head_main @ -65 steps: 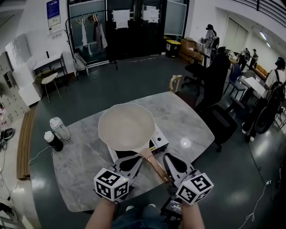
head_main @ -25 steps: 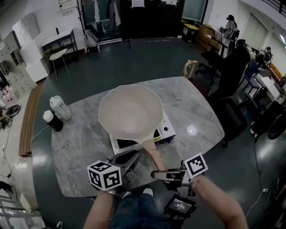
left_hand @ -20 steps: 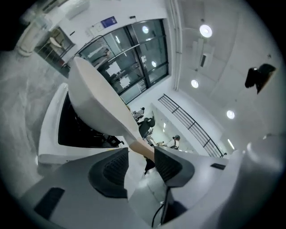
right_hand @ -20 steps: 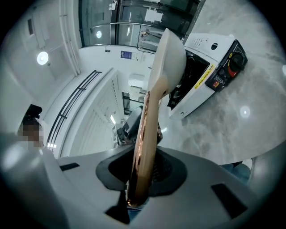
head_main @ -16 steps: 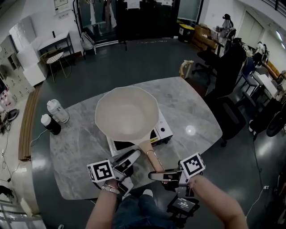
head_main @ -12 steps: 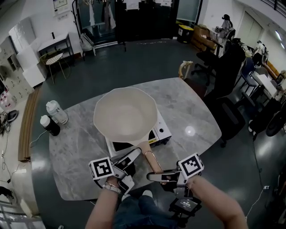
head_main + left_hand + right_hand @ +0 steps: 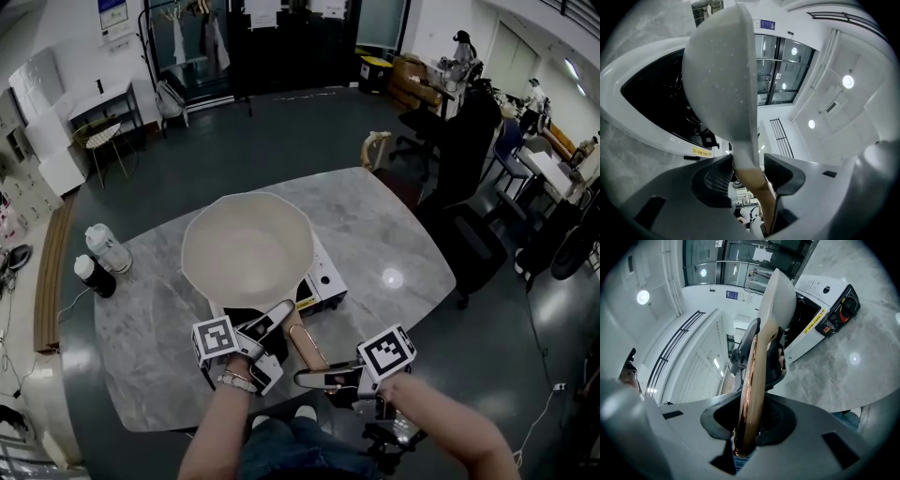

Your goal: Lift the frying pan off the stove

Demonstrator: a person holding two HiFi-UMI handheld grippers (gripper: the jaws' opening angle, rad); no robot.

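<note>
Pan [image 7: 246, 248] is over the stove [image 7: 323, 281] on the table [image 7: 403, 234], offset toward the stove's left. Contact with the burner can't be made out. Your right gripper [image 7: 305, 378] is clamped on the free end of the copper handle [image 7: 302, 345], reaching in from the right. Your left gripper [image 7: 279, 330] is rolled on its side, with its jaws astride the handle near the pan. They have just been closing, but a gap shows on one side, so it has no grip yet.

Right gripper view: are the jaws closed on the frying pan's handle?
Yes, the right gripper has both jaws pressed against the copper-coloured handle of the frying pan, with no gap on either side.
</note>
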